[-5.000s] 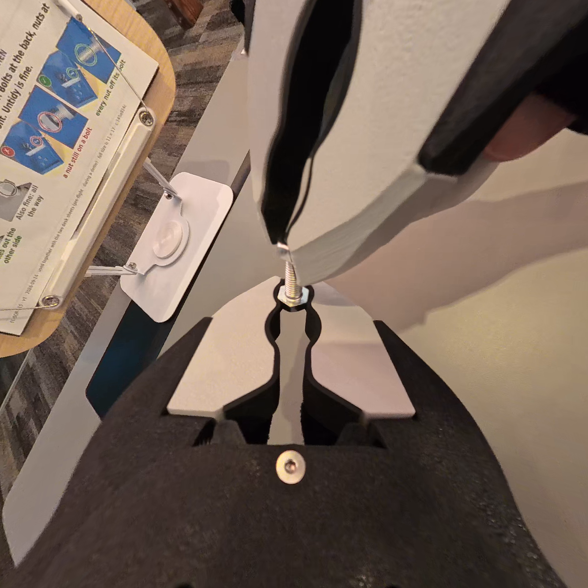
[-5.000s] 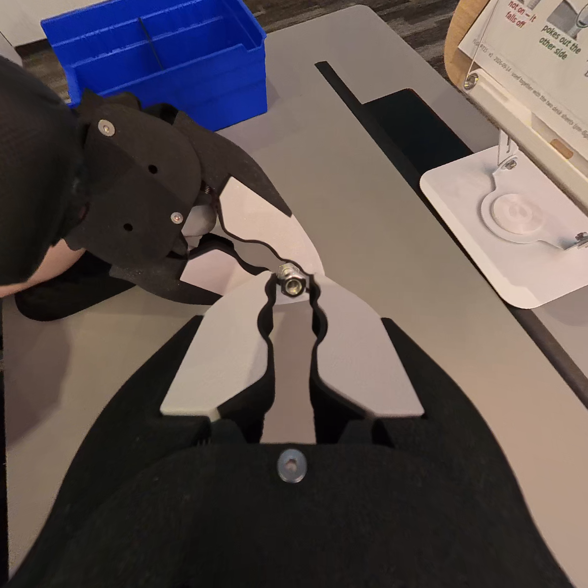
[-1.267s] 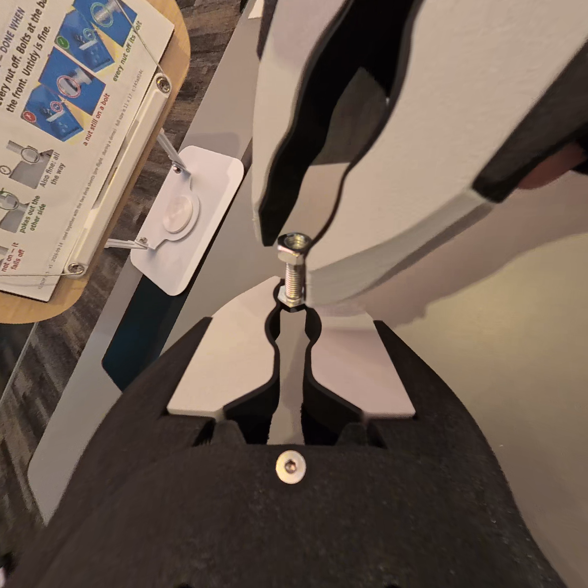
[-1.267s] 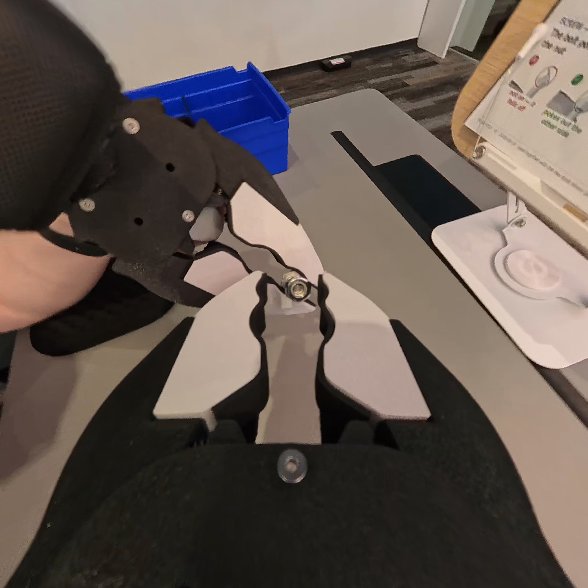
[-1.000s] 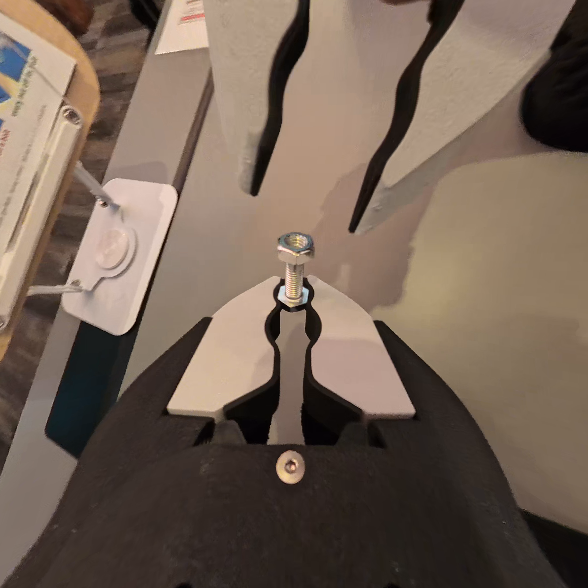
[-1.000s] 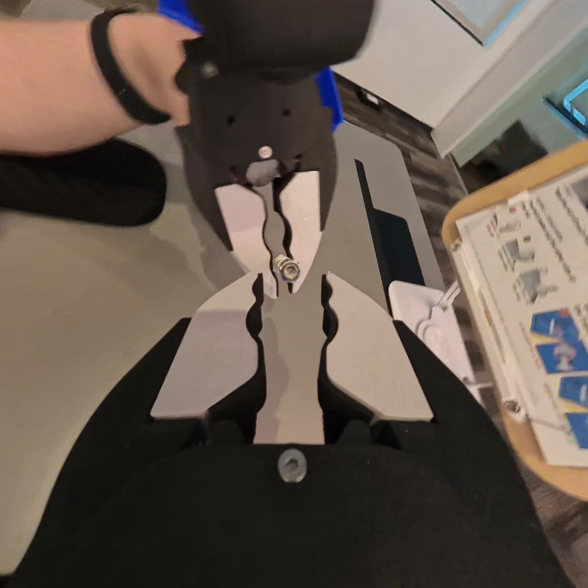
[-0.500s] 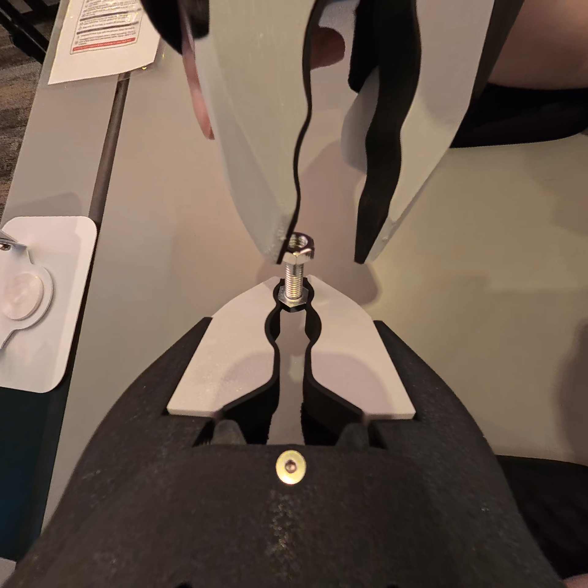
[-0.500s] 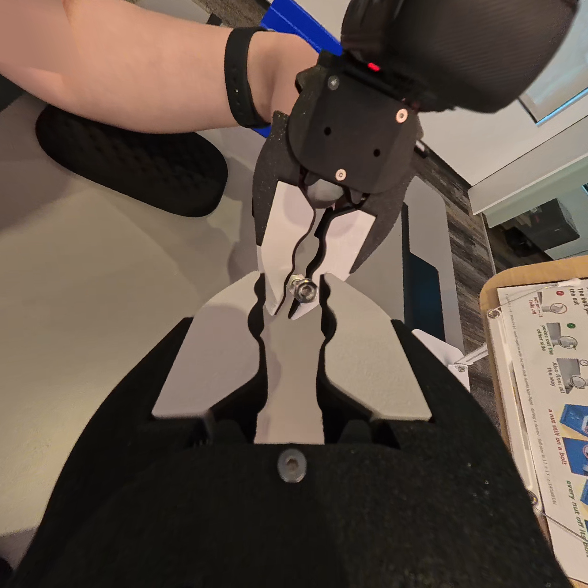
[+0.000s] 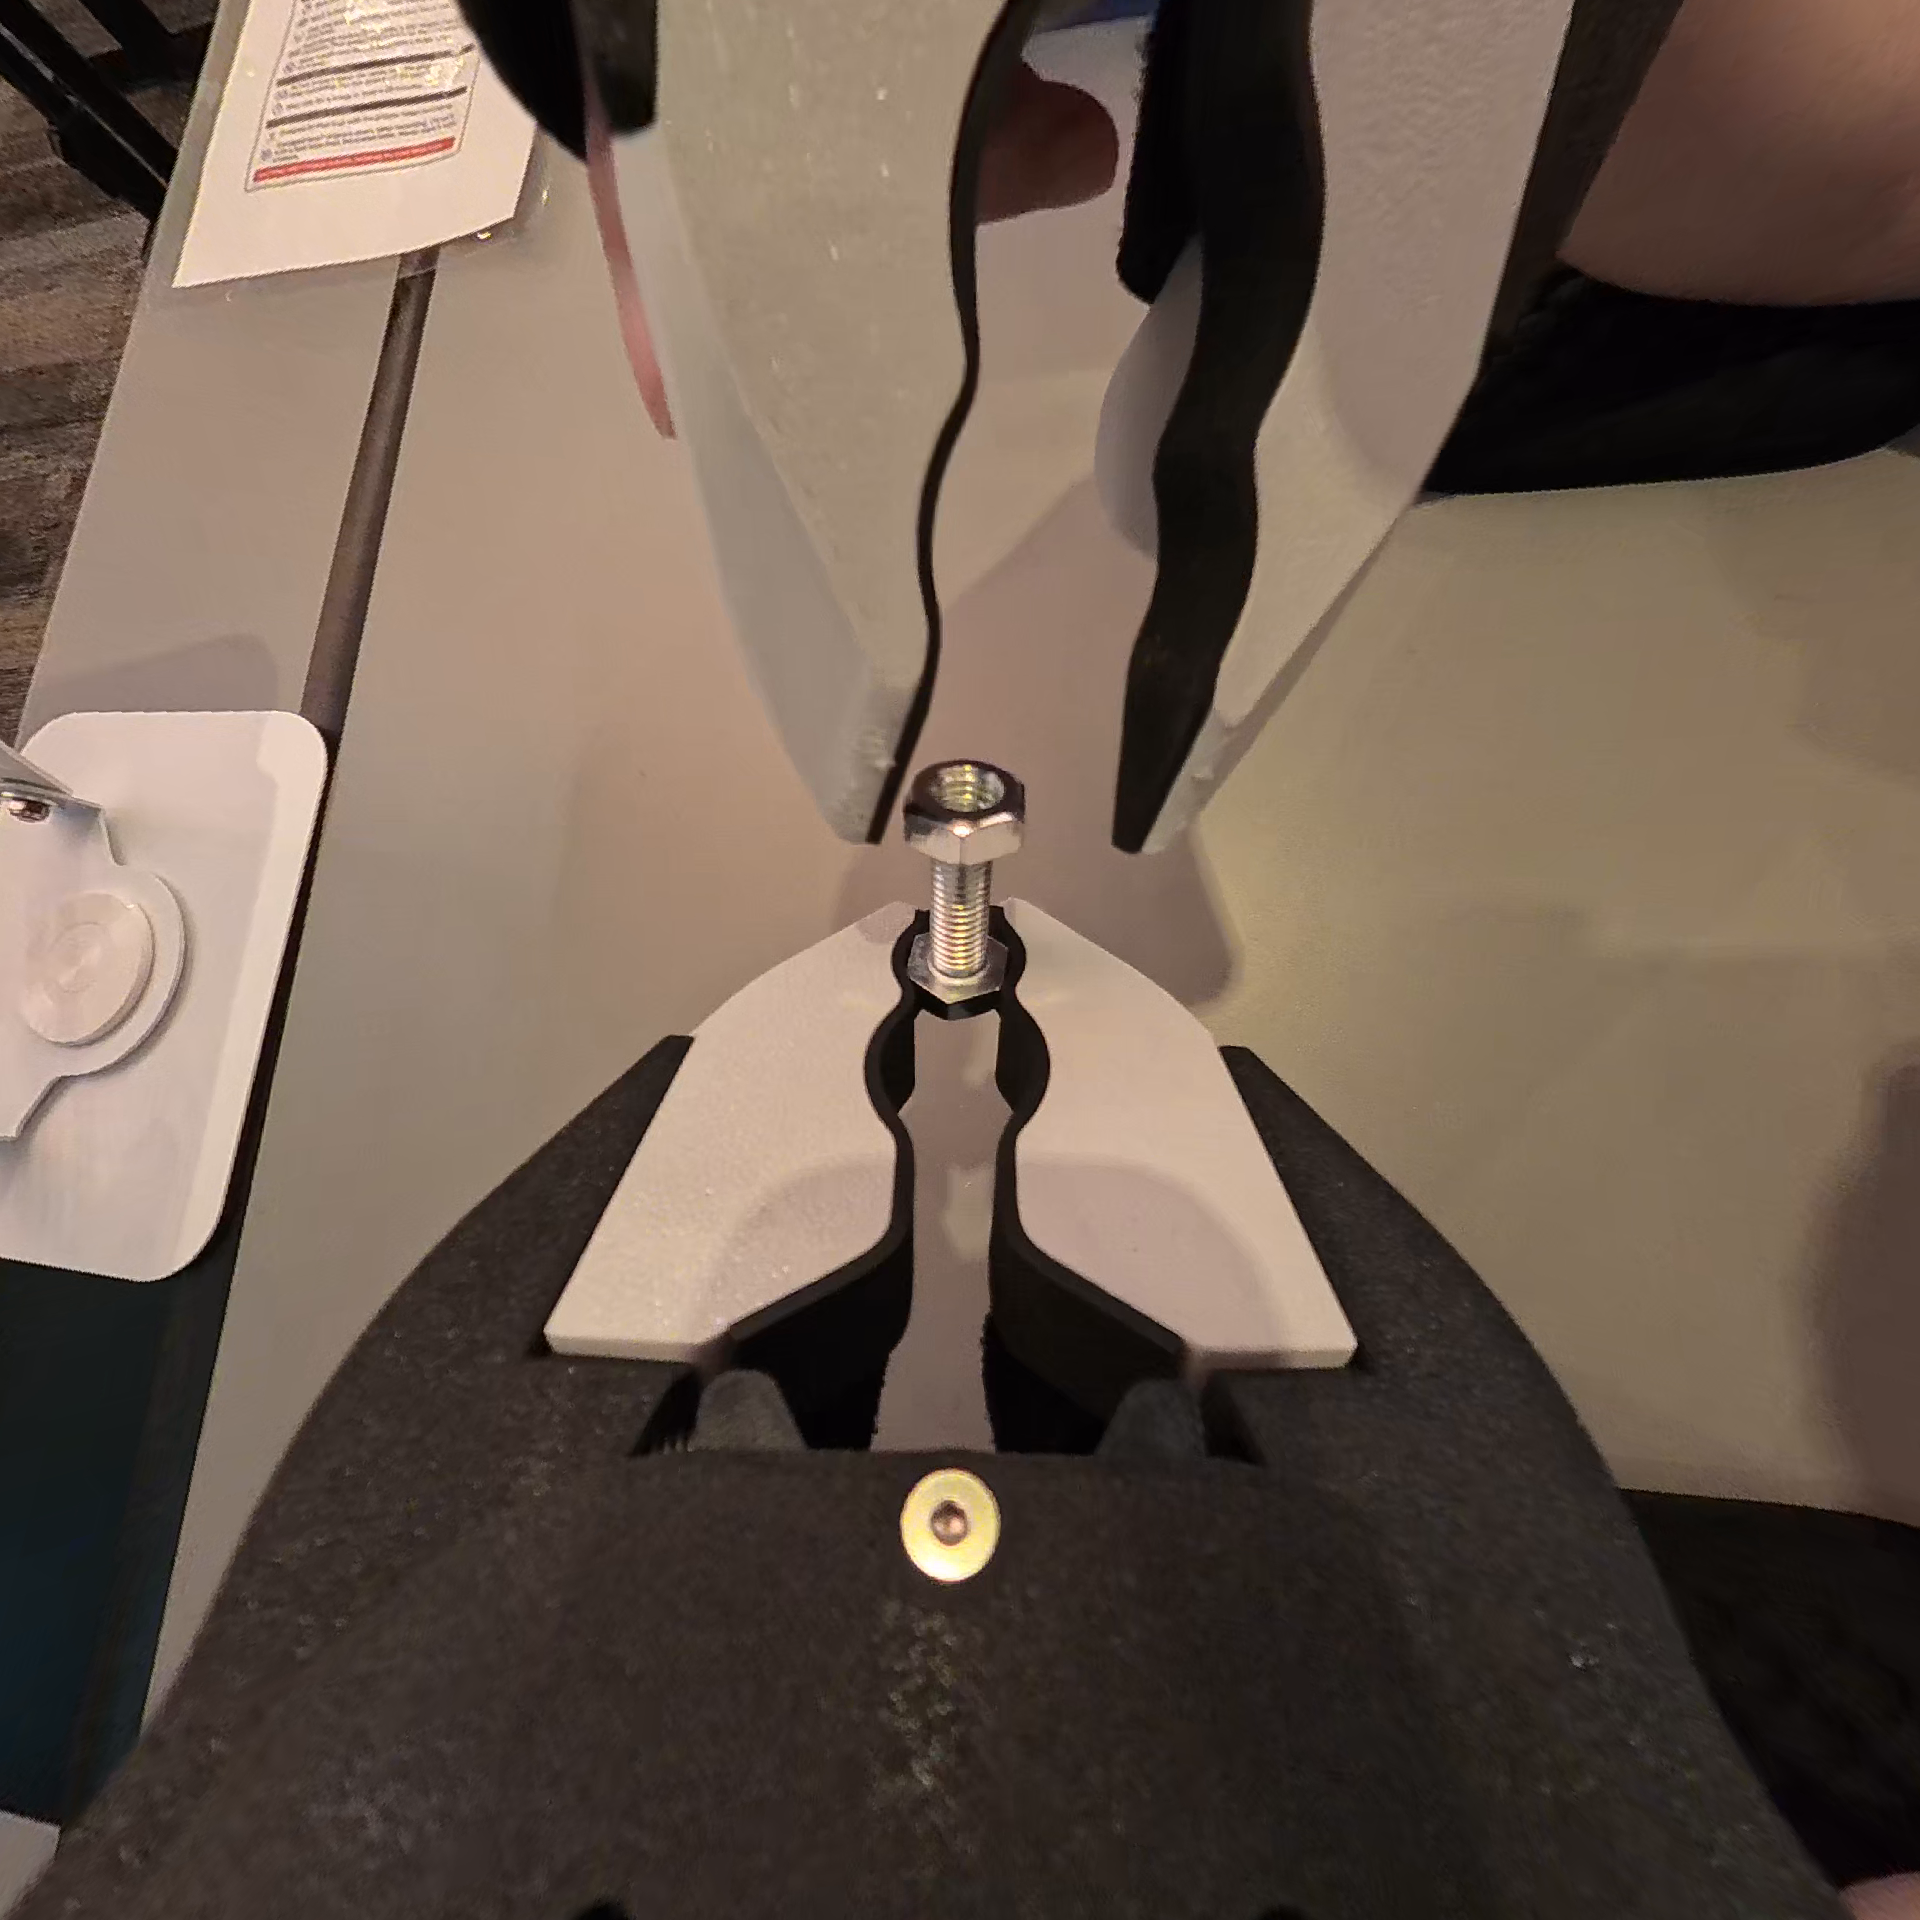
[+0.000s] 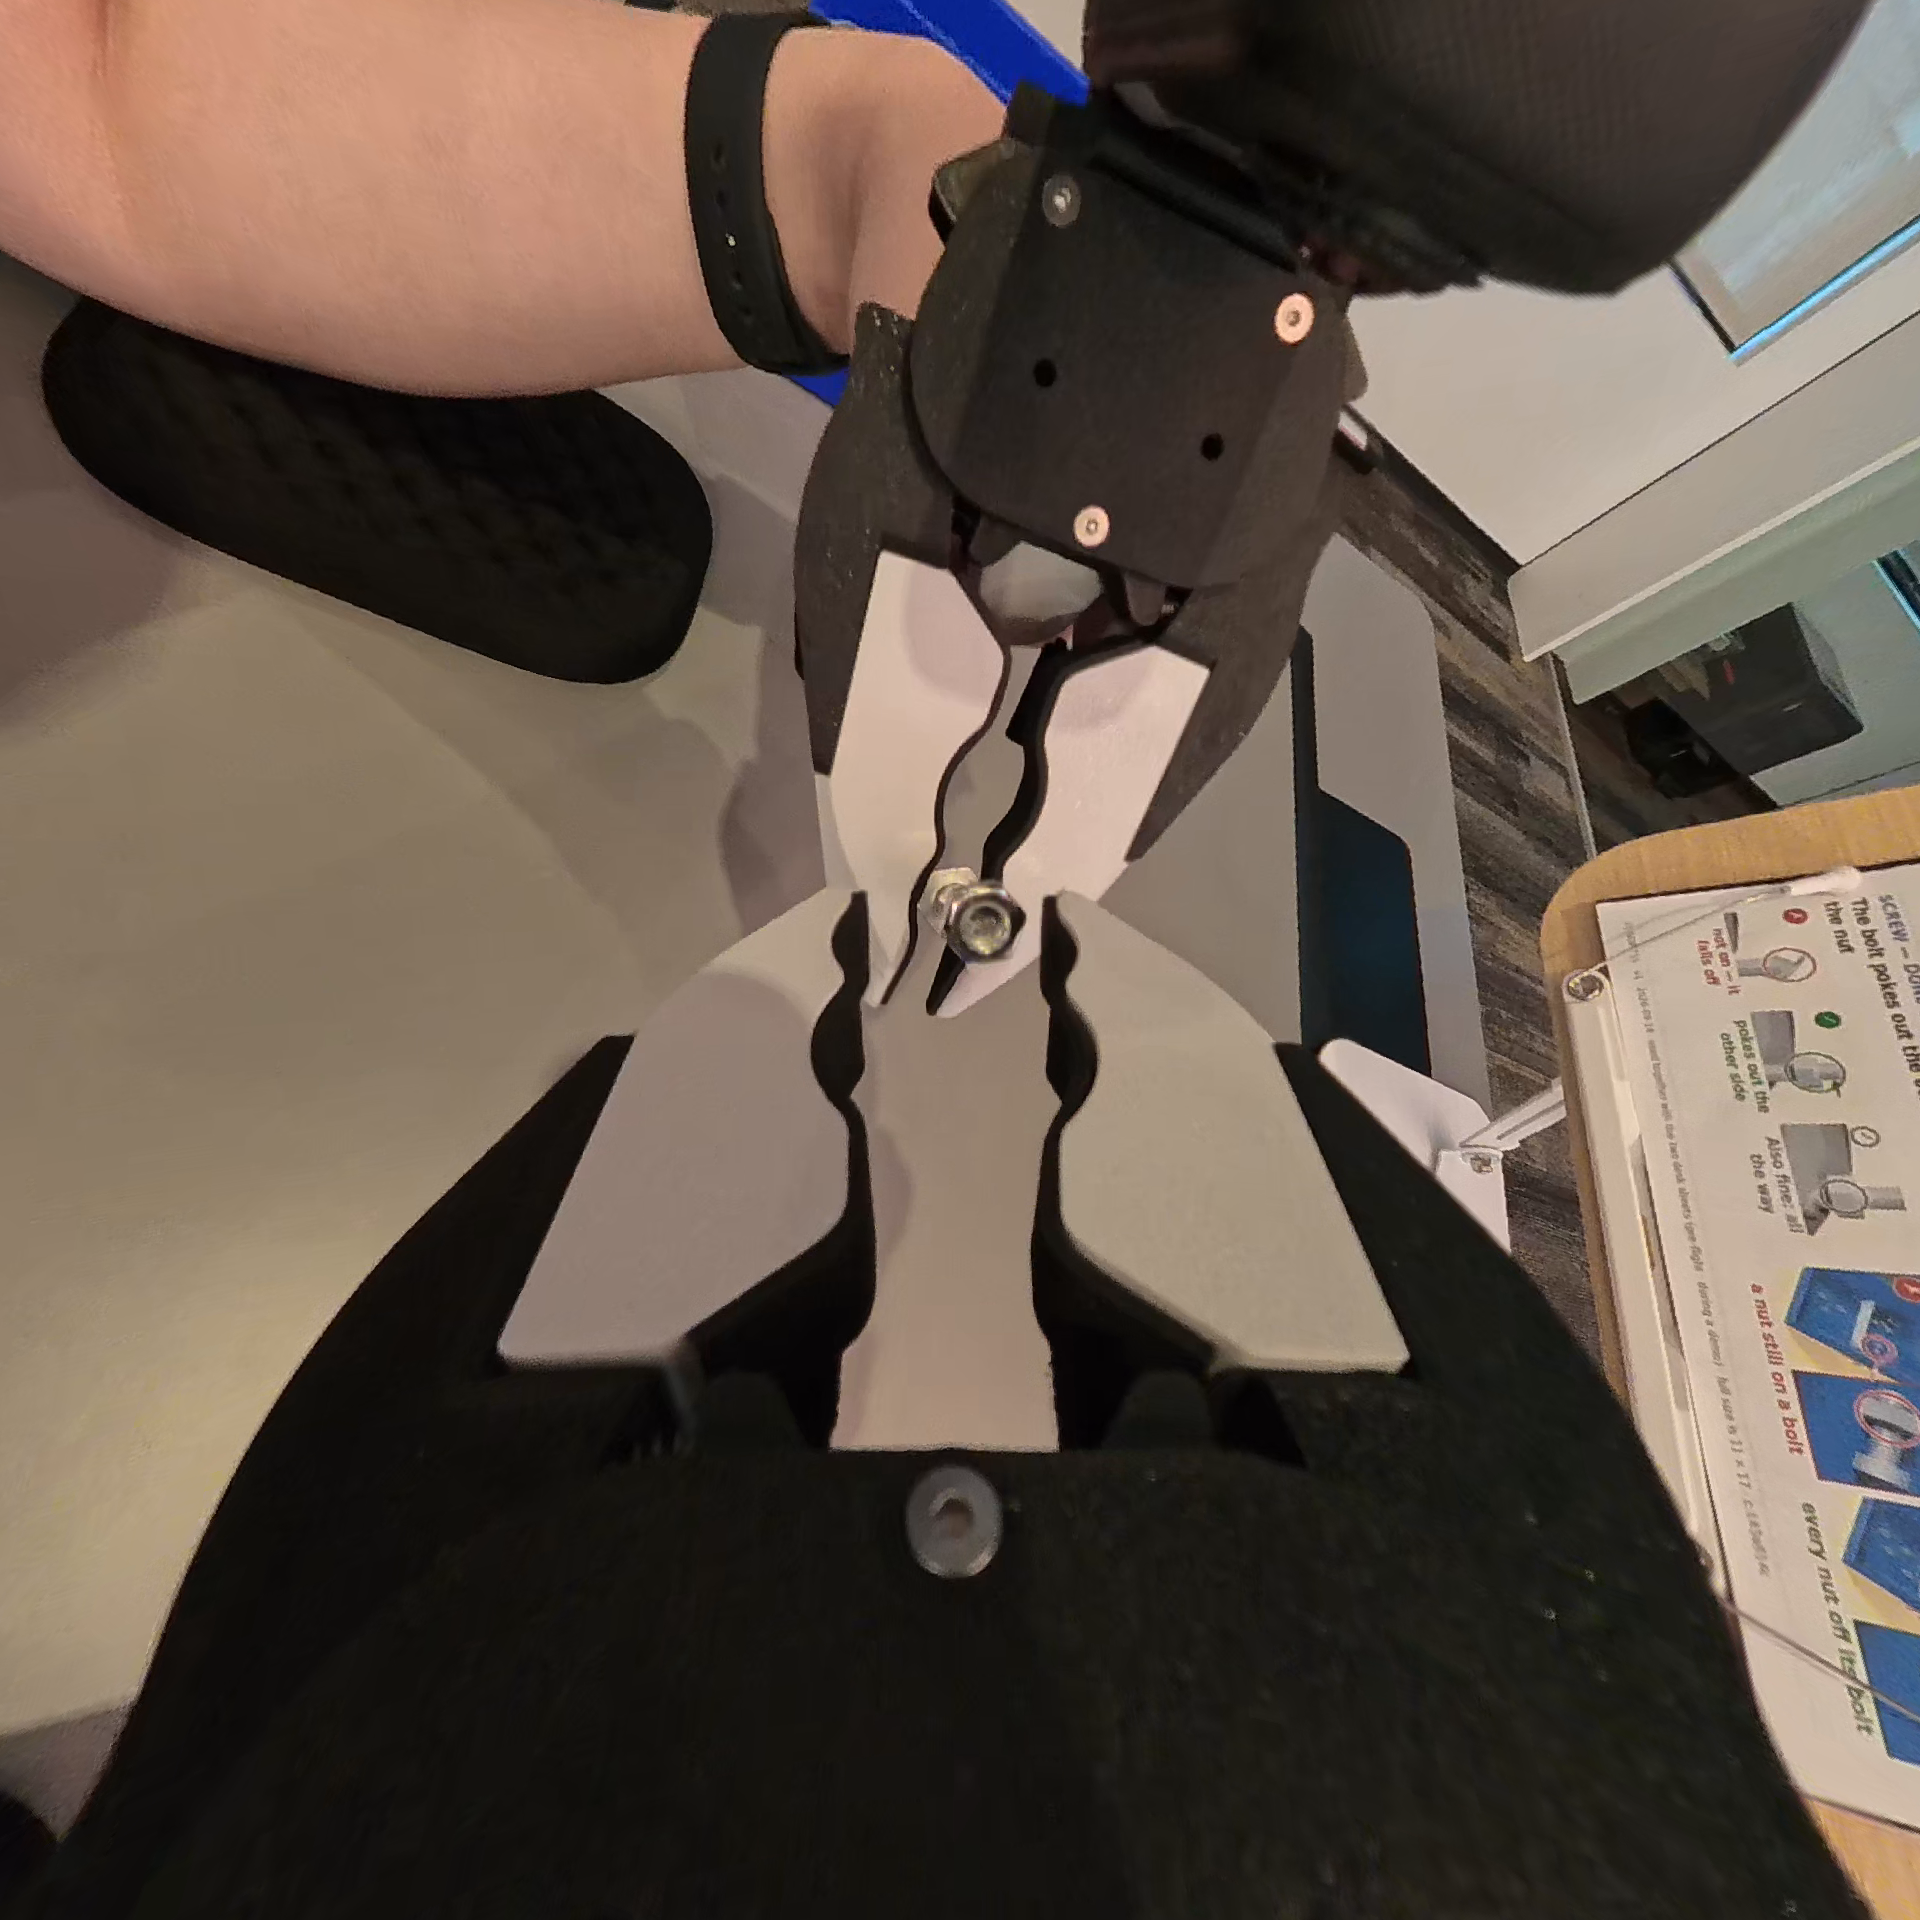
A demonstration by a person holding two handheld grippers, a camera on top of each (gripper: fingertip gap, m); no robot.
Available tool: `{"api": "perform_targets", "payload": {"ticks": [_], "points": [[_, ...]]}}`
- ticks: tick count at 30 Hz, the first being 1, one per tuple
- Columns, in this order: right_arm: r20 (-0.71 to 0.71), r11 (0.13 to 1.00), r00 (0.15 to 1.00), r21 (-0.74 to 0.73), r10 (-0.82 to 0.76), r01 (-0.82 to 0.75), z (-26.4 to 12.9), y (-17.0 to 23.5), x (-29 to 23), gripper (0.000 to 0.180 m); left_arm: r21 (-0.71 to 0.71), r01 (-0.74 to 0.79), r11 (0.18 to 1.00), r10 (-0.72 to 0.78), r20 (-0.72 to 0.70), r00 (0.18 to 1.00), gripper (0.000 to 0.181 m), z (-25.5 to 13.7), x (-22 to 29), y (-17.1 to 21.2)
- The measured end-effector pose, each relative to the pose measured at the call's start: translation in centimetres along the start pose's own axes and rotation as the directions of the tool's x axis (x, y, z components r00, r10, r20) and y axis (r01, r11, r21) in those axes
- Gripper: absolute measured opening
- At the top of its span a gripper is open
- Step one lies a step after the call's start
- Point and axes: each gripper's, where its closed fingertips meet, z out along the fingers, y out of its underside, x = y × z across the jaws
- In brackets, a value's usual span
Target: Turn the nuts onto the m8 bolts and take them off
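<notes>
Left gripper (image 9: pixel 954 940): its two grey fingers are squeezed tight on the head end of the bolt, in the middle of the left wrist view.
Bolt (image 9: pixel 953 922): a shiny silver bolt that sticks up out of the left gripper's tips, threads showing.
Nut (image 9: pixel 965 816): a silver six-sided nut sitting on the top end of the bolt — you can see down its hole.
Right gripper (image 9: pixel 992 826): it comes down from the top of the left wrist view, with its fingers apart and one tip on each side of the nut. The tip on the left of the frame is just beside the nut, maybe touching; the other tip stands off with a gap.
Right wrist view: the nut (image 10: pixel 982 925) sits between the right gripper's (image 10: pixel 954 920) spread tips in the middle of the frame, and the left gripper (image 10: pixel 925 977) reaches in from above.
Arm (image 10: pixel 416 197): a bare arm with a black wristband (image 10: pixel 743 208), in the upper left of the right wrist view.
Table (image 9: pixel 1507 831): pale and flat — it lies under both tools.
Paper sheet (image 10: pixel 1787 1299): a printed page with pictures, at the right edge of the right wrist view.
White stand base (image 9: pixel 156 987): at the left edge of the left wrist view.
</notes>
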Motion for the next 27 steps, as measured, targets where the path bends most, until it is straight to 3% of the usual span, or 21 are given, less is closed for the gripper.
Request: {"api": "perform_targets", "payload": {"ticks": [8,27], "points": [[0.041,0.996,0.999,-0.08,0.034,-0.031,0.1,1.5,-0.5,0.03,-0.023,0.004,1.0,-0.004,0.006,1.0,0.01,0.1,-0.1,0.4],[0.019,0.997,1.0,-0.076,0.006,-0.004,0.2,0.6,-0.5,0.035,-0.024,0.005,1.0,-0.005,0.004,1.0,0.01,0.2,-0.1,0.4]]}}
